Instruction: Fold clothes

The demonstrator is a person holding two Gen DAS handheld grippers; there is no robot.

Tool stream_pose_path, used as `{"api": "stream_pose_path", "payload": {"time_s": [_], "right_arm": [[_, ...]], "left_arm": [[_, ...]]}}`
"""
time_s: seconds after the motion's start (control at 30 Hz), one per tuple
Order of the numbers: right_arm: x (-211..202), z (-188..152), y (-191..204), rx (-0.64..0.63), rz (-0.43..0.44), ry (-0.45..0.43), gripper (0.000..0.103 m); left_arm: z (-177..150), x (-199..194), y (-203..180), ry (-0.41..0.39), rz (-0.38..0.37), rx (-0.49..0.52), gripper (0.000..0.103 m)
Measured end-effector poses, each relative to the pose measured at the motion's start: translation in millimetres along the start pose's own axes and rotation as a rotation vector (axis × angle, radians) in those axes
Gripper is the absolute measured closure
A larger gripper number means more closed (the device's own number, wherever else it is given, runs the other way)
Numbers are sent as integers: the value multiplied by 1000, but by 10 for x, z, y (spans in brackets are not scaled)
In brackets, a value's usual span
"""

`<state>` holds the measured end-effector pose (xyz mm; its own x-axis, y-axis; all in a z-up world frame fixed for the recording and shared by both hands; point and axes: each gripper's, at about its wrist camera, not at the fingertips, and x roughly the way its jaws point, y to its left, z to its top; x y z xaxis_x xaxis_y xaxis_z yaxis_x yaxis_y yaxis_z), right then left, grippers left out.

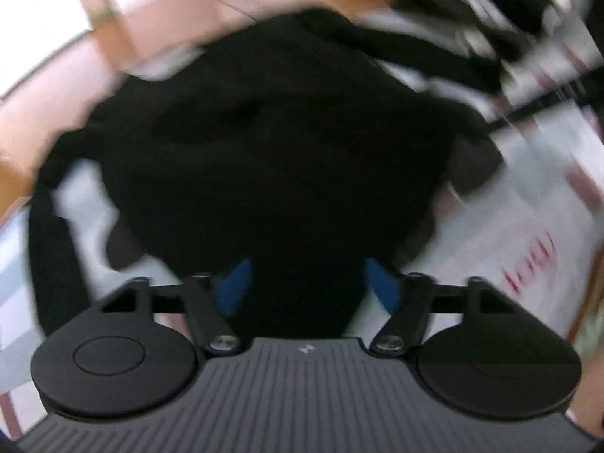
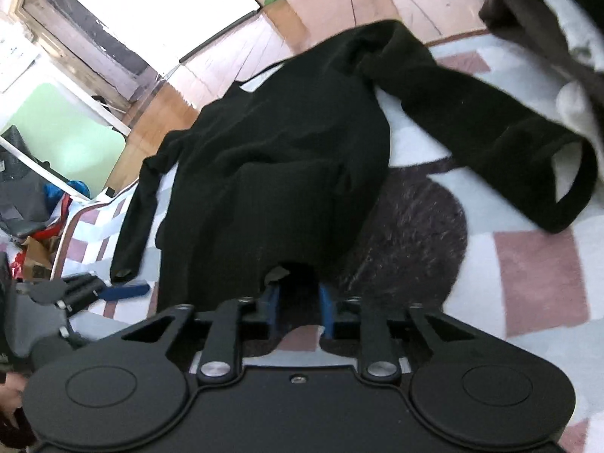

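Two grippers are mine: my left gripper (image 1: 307, 283) has its blue fingers (image 1: 234, 283) spread wide over the black sweater (image 2: 279, 158), pressing nothing. My right gripper (image 2: 298, 302) stands narrowly parted at the sweater's near hem, though whether the pads pinch cloth I cannot tell. That sweater lies crumpled on a checked blanket (image 2: 536, 275), one sleeve (image 2: 490, 132) flung out to the right.
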<state>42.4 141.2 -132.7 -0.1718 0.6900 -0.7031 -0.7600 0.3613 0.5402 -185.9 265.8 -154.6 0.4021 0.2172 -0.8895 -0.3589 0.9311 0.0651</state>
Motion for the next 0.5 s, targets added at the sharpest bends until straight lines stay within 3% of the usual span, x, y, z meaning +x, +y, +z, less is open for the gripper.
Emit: {"api": "stream_pose_path", "payload": {"time_s": [0.13, 0.17, 0.2, 0.23, 0.3, 0.33, 0.4, 0.5], "right_arm": [[92, -2, -102, 27, 10, -28, 71], [91, 16, -126, 40, 27, -42, 71], [88, 39, -147, 52, 42, -57, 71], [86, 61, -163, 67, 52, -72, 71], [103, 103, -136, 98, 53, -111, 71], [131, 122, -100, 80, 51, -122, 71], [185, 159, -26, 38, 40, -147, 74], [155, 202, -24, 3, 16, -213, 91]], "left_arm": [[24, 236, -167, 63, 34, 96, 31], [47, 292, -175, 63, 74, 113, 21], [69, 349, -182, 63, 114, 130, 19], [109, 379, -159, 63, 128, 134, 24], [190, 410, -101, 61, 149, 136, 52], [225, 415, -76, 59, 168, 137, 83], [278, 415, -12, 52, 218, 130, 89], [347, 342, 166, 15, 222, 57, 89]]}}
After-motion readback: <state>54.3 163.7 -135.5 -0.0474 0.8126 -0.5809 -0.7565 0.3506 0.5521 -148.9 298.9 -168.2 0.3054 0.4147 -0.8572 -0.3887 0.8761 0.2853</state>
